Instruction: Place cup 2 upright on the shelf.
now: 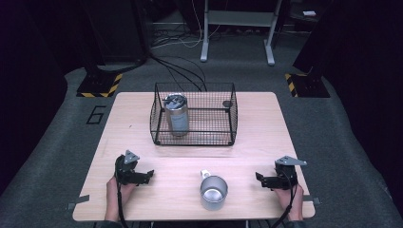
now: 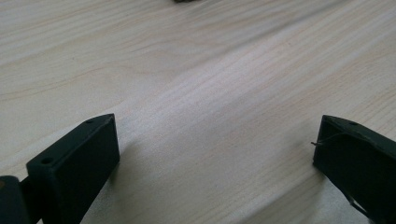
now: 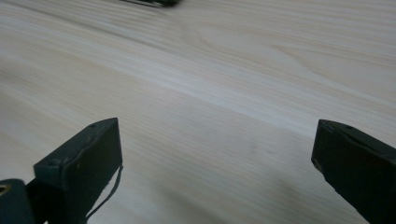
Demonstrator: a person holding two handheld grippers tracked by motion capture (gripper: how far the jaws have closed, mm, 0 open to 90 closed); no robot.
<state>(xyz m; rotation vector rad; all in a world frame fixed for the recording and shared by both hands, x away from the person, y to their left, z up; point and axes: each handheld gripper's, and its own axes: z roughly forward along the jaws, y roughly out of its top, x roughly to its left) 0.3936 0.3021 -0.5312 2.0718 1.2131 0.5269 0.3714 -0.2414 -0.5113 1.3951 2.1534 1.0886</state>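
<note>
Mug [image 1: 213,192] stands between both claws, untouched.

The left gripper [image 2: 215,158] is hovering low over a pale wooden tabletop [image 2: 196,70], its two black jaws standing wide apart with bare wood grain showing between them. A thin wire is sticking out from the tip of the jaw on the right. A dark object [image 2: 187,1], too cropped to identify, is peeking in at the top edge.
</note>
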